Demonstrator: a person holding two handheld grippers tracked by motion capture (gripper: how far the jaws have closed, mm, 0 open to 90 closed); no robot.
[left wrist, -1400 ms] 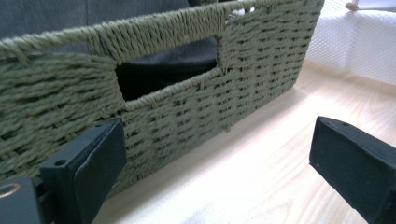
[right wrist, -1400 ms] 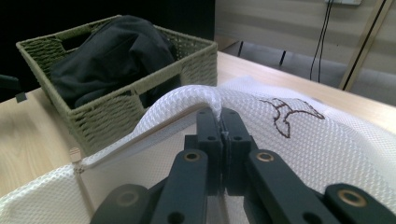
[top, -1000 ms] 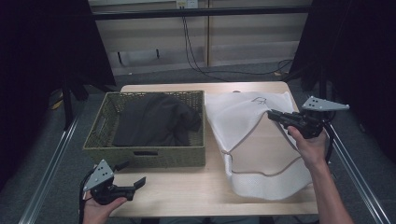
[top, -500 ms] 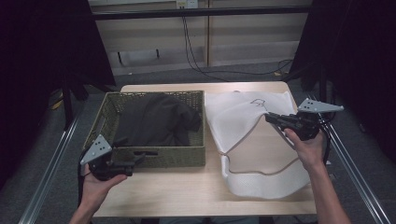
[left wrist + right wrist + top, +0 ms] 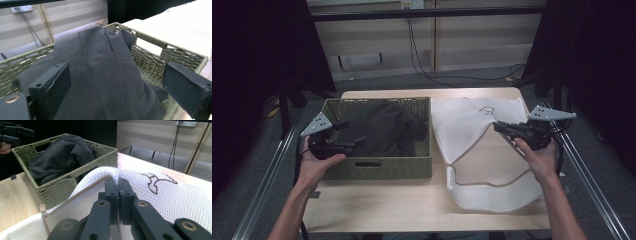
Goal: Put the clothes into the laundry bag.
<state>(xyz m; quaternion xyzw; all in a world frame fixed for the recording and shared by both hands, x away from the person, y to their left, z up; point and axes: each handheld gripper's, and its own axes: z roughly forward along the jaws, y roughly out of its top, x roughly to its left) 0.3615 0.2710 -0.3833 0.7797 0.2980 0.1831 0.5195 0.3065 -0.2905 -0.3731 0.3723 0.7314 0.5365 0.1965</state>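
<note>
I brought my left gripper [image 5: 346, 136] up over the basket [image 5: 377, 167] — jaws spread; next, descend squarely onto the dark garment [image 5: 105, 75]. My right gripper [image 5: 118, 185] clamped the mesh bag [image 5: 175, 200] — mouth raised.

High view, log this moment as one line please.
left gripper: open over dark grey garment in green woven basket | right gripper: shut on white mesh laundry bag edge, lifted
</note>
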